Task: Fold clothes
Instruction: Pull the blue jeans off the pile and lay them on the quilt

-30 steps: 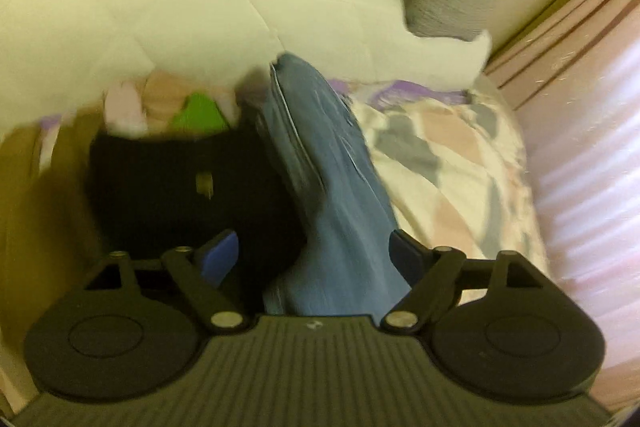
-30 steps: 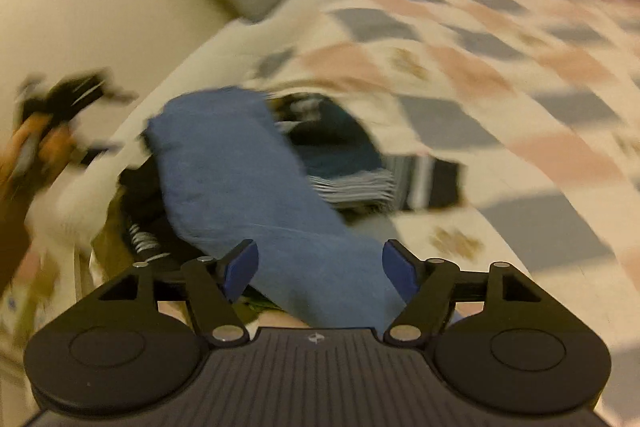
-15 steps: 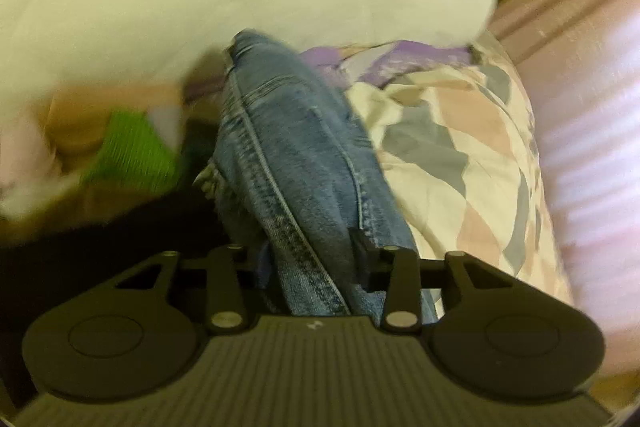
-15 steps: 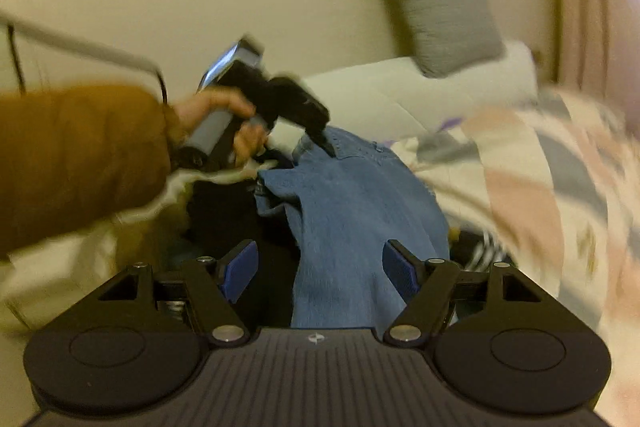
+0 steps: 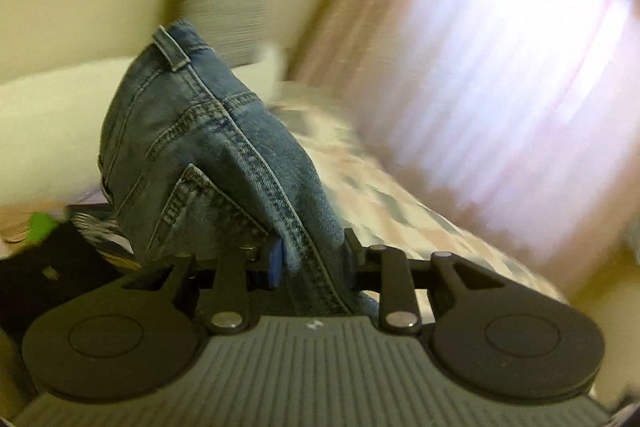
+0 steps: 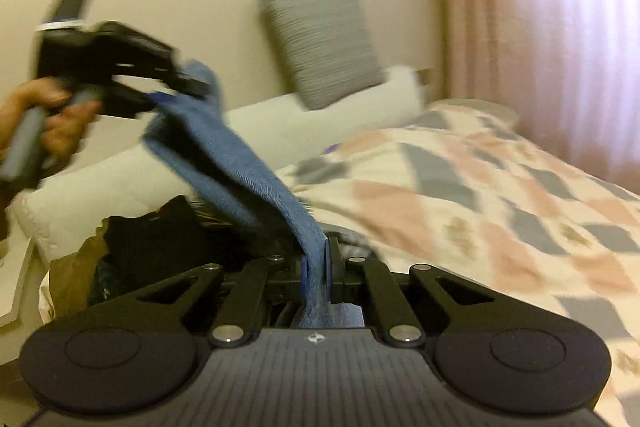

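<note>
A pair of blue jeans (image 5: 208, 147) hangs stretched between my two grippers above the bed. In the left wrist view the waistband end with belt loop and pocket stands up ahead, and my left gripper (image 5: 312, 259) is closing with its pads pressed on a seam fold of the denim. My right gripper (image 6: 316, 267) is shut on another part of the jeans (image 6: 240, 167), which rise to the upper left. There a hand (image 6: 60, 115) holds the left gripper (image 6: 188, 83), raised above the pile.
A pile of dark clothes (image 6: 152, 239) lies at the left by a white pillow (image 6: 120, 179). A grey cushion (image 6: 320, 43) leans on the wall. The chequered quilt (image 6: 480, 187) spreads to the right, with pink curtains (image 6: 560, 27) behind.
Both grippers went from open around the jeans to shut on them. The left gripper rose and rolled, lifting the waistband end off the pile; the jeans now hang taut between both.
</note>
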Available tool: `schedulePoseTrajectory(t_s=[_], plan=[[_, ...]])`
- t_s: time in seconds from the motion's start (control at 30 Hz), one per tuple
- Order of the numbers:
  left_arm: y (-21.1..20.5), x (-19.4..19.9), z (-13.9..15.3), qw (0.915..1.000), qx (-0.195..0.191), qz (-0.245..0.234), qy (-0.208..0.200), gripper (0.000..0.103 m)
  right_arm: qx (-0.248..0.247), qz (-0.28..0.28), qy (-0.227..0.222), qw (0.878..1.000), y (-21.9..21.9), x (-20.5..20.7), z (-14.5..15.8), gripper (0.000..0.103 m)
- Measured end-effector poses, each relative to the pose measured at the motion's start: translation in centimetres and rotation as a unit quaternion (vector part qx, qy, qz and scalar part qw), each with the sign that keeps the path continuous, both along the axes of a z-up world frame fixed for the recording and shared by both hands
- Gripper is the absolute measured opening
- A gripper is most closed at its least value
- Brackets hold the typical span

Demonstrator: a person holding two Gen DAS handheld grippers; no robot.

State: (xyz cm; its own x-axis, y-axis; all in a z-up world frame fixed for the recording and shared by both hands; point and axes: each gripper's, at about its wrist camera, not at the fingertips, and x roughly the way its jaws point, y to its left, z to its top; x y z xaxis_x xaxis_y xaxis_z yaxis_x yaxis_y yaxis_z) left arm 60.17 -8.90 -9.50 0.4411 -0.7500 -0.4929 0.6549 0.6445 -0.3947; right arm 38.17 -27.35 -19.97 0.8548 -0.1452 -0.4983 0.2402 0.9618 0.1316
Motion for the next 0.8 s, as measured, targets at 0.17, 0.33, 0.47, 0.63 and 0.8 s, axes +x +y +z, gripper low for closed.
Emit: schedulePoseTrajectory(t_s=[0.17,0.33,0.47,0.63,0.8], plan=[[-2.1,-18.0,-2.9,0.9900,0.039,-0.134,-0.020,0.029,-0.007,-0.070,0.031,0.997,-3.9,-13.8,-0.4,0.008],[-2.7,-32.9,-14.4,0.9553,0.175,-0.202,0.126,0.029,0.037,-0.115,0.260,0.958,-7.7,-26.0,-7.2,0.038],[-0.2,-37.7,-18.9,0.9409,0.217,-0.151,0.211,0.027,0.078,-0.149,0.372,0.913,-8.6,-36.1,-11.4,0.037],[1.2,-37.3,-18.5,0.9526,0.195,-0.066,0.224,0.039,0.159,-0.157,0.309,0.924,-10.3,-39.7,-9.7,0.038],[2.1,-32.4,-18.5,0.9541,0.111,0.041,0.275,0.067,0.256,-0.104,0.188,0.942,-11.4,-34.6,-7.1,0.042]])
